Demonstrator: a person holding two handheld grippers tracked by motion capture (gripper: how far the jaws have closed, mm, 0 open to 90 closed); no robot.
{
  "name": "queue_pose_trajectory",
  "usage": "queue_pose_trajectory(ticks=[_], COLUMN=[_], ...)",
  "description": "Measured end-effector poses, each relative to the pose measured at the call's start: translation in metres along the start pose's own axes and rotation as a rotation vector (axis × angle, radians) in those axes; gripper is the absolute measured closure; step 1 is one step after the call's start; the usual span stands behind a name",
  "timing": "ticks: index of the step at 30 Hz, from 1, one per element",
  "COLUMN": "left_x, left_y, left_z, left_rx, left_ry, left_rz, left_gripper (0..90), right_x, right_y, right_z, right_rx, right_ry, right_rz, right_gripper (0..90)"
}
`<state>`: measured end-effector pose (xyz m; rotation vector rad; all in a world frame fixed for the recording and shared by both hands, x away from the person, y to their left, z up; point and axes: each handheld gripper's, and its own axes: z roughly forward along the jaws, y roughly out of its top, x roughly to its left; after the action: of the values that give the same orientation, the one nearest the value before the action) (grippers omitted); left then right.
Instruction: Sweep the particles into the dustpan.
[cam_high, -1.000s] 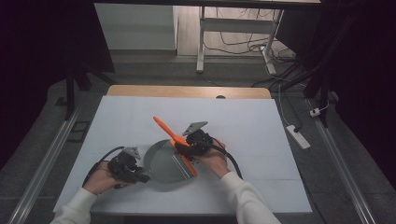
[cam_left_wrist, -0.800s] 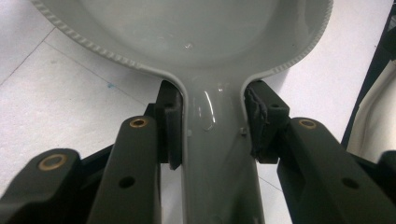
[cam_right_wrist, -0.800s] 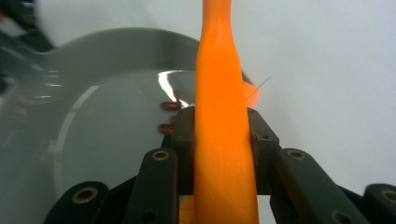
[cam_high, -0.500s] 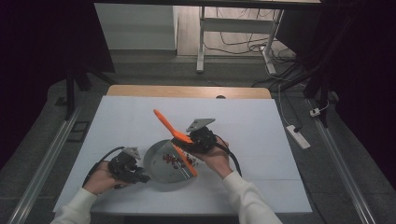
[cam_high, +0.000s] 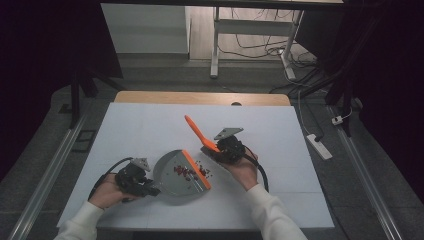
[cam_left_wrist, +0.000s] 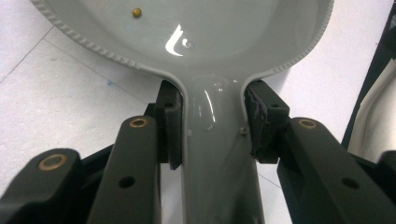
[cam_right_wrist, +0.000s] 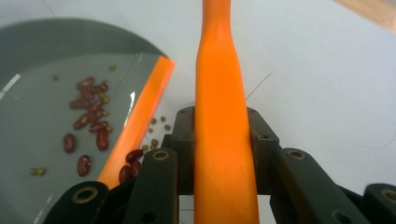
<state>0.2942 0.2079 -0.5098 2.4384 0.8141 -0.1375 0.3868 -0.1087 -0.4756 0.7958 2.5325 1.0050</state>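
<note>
Left claw (cam_left_wrist: 212, 126) is clamped on the grey dustpan (cam_high: 175, 172) by its narrow neck, pan flat on the counter (cam_high: 280, 130). Right claw (cam_right_wrist: 219, 140) grips the orange brush handle (cam_right_wrist: 219, 93) mid-shaft. Both look like light, stiff, slick plastic, while the loose beans (cam_high: 187, 171) at the lip roll easily.

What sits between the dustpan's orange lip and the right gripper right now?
A few loose beans on the white table, seen in the right gripper view, just outside the orange lip.

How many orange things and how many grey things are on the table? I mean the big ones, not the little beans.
Orange: 1, the brush handle held in the right gripper
Grey with an orange lip: 1, the dustpan held by the left gripper
Total: 2
</note>
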Motion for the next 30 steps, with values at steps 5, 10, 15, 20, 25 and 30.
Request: queue_pose_trajectory(ticks=[5, 10, 15, 20, 25, 30], left_x=[0.000, 0.000, 0.000, 0.000, 0.000, -0.001], left_y=[-0.001, -0.001, -0.001, -0.001, -0.001, -0.001], left_z=[-0.001, -0.001, -0.001, -0.001, 0.000, 0.000], left_rx=[-0.001, -0.001, -0.001, 0.000, 0.000, 0.000], left_ry=[-0.001, 0.000, 0.001, 0.002, 0.002, 0.006], left_rz=[0.000, 0.000, 0.000, 0.000, 0.000, 0.001], left_gripper=[61.7, 61.7, 61.7, 61.7, 61.7, 61.6], right_x=[0.002, 0.006, 0.019, 0.028, 0.037, 0.041], right_y=[-0.003, -0.006, -0.005, -0.003, 0.002, 0.009], right_z=[0.008, 0.014, 0.017, 0.018, 0.017, 0.006], right_rx=[0.024, 0.019, 0.001, -0.004, -0.047, -0.102], right_ry=[0.006, 0.050, 0.065, 0.085, 0.157, 0.163], right_rz=[-0.009, 0.026, 0.032, 0.027, 0.032, 0.016], right_gripper=[69.9, 70.0, 70.0, 70.0, 70.0, 70.0])
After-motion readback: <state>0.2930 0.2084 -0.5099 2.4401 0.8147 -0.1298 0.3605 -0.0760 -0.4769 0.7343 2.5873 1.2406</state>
